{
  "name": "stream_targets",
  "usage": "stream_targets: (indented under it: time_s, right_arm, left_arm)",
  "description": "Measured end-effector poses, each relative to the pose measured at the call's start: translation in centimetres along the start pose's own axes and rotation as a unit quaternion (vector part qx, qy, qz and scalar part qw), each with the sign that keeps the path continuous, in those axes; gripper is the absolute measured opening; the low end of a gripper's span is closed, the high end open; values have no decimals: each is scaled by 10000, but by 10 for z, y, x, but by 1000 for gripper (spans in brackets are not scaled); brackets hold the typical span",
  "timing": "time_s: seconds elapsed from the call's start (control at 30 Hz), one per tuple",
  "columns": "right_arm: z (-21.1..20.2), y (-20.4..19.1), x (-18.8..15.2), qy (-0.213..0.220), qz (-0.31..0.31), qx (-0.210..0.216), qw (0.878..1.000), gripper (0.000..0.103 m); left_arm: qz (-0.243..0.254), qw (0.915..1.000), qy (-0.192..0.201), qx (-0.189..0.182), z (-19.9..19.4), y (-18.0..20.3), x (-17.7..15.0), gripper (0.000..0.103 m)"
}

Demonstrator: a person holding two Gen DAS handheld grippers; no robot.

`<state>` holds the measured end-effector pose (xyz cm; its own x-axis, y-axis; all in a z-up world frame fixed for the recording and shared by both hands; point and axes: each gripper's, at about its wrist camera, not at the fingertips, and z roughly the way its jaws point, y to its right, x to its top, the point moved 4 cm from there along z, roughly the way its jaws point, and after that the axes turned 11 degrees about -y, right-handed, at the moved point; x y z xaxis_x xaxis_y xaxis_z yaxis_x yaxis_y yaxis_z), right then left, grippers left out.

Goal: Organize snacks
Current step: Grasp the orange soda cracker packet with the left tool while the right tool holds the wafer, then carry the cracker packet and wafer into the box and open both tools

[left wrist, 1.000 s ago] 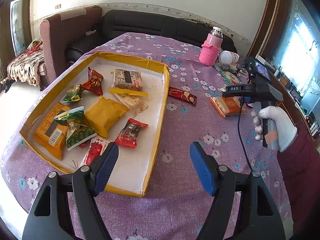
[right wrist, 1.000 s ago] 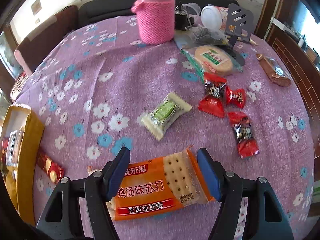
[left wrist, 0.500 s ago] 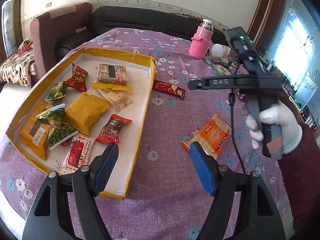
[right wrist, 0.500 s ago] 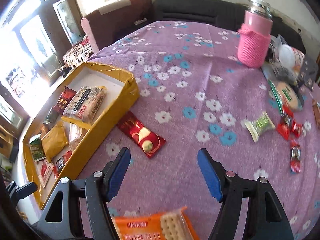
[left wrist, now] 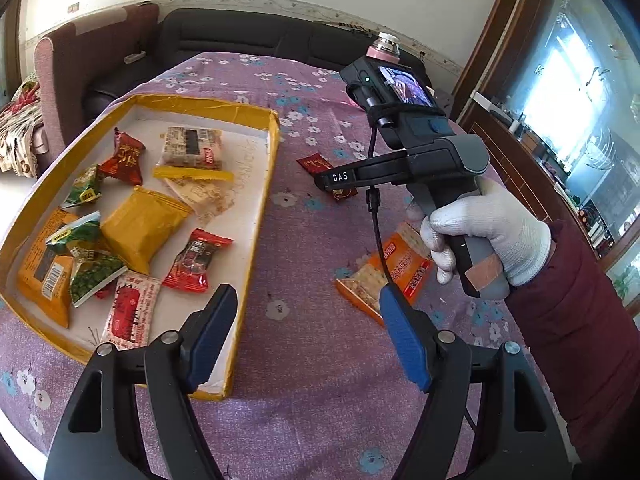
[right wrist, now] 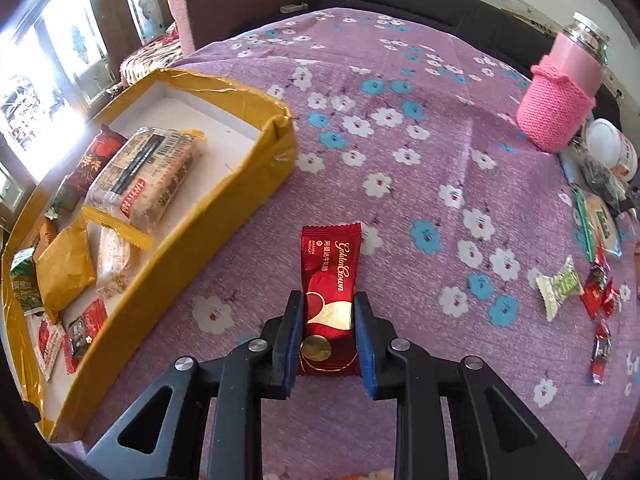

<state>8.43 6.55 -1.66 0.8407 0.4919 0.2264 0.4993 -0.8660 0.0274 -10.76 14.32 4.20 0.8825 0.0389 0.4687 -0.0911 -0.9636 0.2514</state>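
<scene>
My left claw [left wrist: 304, 344] points steeply downward with its blue pads [left wrist: 208, 336] spread wide apart and nothing between them. My right claw [right wrist: 325, 336] points steeply down, pads pressed against both edges of a red wrapper. My right hand [left wrist: 488, 236], in a white glove and dark red sleeve, grips its handle.

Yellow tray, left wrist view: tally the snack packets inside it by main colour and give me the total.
Green packets: 3
Red packets: 2
Red-and-white packet: 1
Mustard-yellow packet: 1
Orange packet: 1
Clear packets of pale biscuits: 2
Total: 10, not counting a red scrap half hidden under a green packet, which I cannot identify.
</scene>
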Motion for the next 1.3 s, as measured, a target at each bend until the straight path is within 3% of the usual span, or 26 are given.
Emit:
stream_targets:
  time_s: [0.23,0.4,0.6,0.83,0.9,0.97,1.03,1.3]
  right_arm:
    - [-10,80,-56,-352,724,-475,9956,25]
    - [-24,137,-104,-323,1494,-38,9882,26]
    - [-41,140,-155,-184,1591,286,9867,26]
    - [-41,122,-174,92,1605,787,9838,26]
    - [-42,119,-178,185,1631,875,9825,26]
    - [-42,116,-182,259,1658,954,9812,26]
    - [-42,114,-183,327,1661,1030,9802,25]
    - [-47,100,-184,420,1629,1338,9766,25]
  left_arm:
    - [424,9980,-369,-284,20,26,9,74]
    - [1194,9913,-541,-154,45,60,31,74]
    - [2124,9735,-837,-137,81,92,41,73]
    - [2275,9657,-1232,202,123,105,38,73]
    - [2377,9641,-1079,482,126,112,35,74]
    - [2284,9662,-1087,498,125,113,33,71]
    - [2135,9699,-1078,458,122,112,33,56]
    - [1400,9866,-799,261,94,85,29,55]
